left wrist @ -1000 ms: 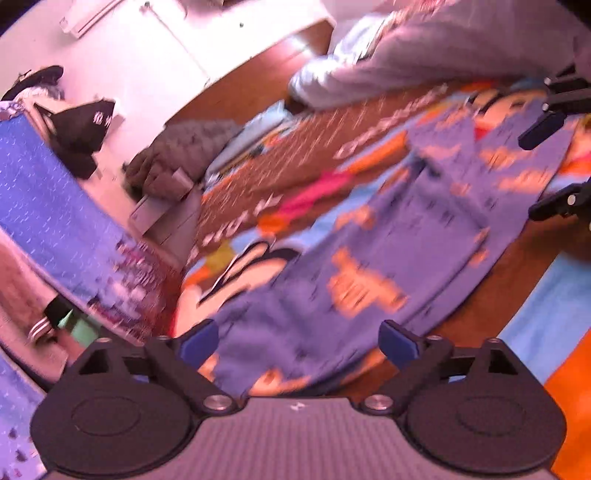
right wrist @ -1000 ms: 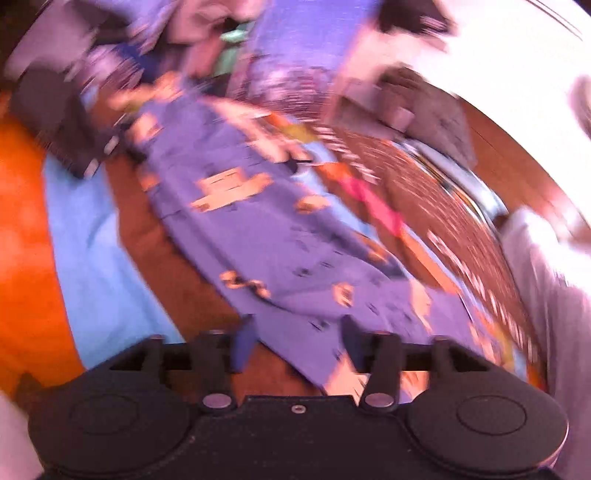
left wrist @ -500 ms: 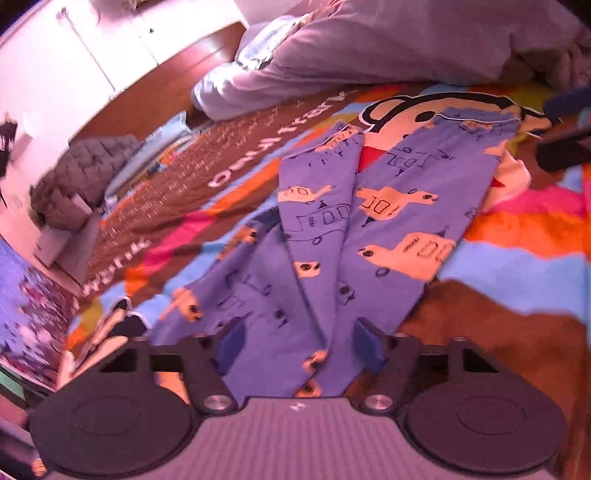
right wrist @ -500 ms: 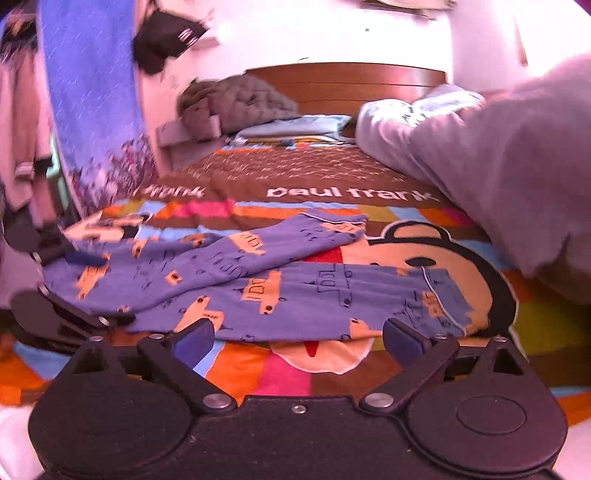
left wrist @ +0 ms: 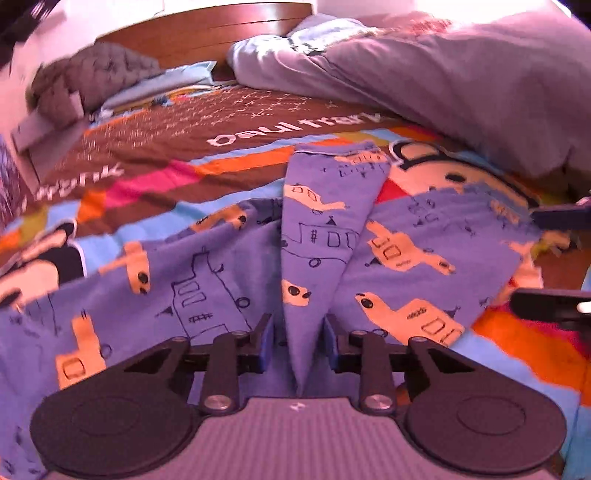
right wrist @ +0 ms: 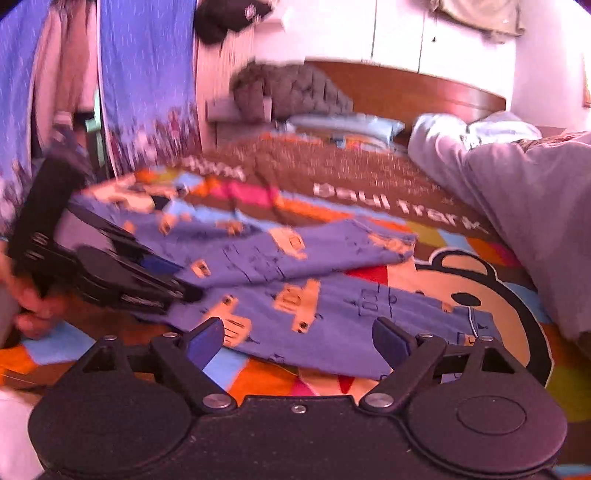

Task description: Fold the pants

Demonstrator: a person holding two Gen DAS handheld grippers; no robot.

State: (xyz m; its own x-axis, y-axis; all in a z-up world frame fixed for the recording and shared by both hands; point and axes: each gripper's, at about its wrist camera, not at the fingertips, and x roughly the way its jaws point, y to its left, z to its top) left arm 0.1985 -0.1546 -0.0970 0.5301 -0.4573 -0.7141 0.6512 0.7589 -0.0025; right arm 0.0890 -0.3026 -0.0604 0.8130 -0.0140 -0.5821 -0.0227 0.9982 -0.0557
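Behind pants point(left wrist: 207, 295) — rumpled duvet point(left wrist: 461, 81), headboard point(left wrist: 207, 33)

Right gripper point(right wrist: 297, 341), fingers apart, hovers over purple pants point(right wrist: 332, 314); blurred left gripper point(right wrist: 110, 269) apparently grips them.

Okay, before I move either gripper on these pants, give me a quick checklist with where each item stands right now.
1. Left gripper around fabric: ok, a raised ridge of the pants sits between its fingers.
2. Left grip fully clamped: cannot tell, a small gap shows beside the fabric.
3. Right gripper free: ok, jaws wide open, nothing between them.
4. Right gripper lined up with the lower leg: ok, it sits at that leg's near edge.
5. Legs stacked evenly: not ok, the upper leg lies skewed over the lower.
6. Bedspread caught in either grip: cannot tell.
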